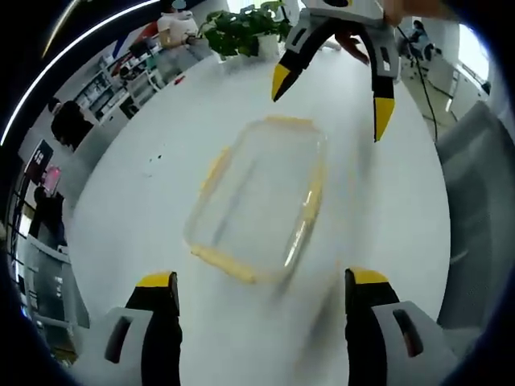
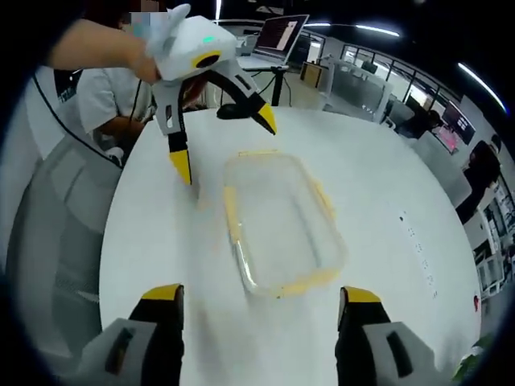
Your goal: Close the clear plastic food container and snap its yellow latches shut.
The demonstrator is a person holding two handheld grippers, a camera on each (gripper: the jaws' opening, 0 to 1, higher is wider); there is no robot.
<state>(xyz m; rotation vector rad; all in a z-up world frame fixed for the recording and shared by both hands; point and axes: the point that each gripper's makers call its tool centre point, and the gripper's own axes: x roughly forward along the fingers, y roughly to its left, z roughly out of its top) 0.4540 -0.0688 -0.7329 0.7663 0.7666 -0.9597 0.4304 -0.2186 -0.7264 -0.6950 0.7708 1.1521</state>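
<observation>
A clear plastic food container [image 1: 259, 207] with yellow latches lies on the round white table [image 1: 145, 201], its lid on top. In the left gripper view my left gripper [image 1: 261, 281] stands open just short of the container's near end, and my right gripper [image 1: 330, 100] hangs open beyond the far end, held by a hand. In the right gripper view the container [image 2: 282, 221] lies ahead of my open right gripper [image 2: 261, 297]. The left gripper [image 2: 225, 145] is open above its far end. Nothing is between either pair of jaws.
Potted green plants [image 1: 241, 28] stand at the table's far edge in the left gripper view. A person in a white shirt [image 2: 88, 88] sits behind the table, with a laptop [image 2: 282, 36] on a stand and office desks beyond. A grey chair [image 2: 48, 233] is beside the table.
</observation>
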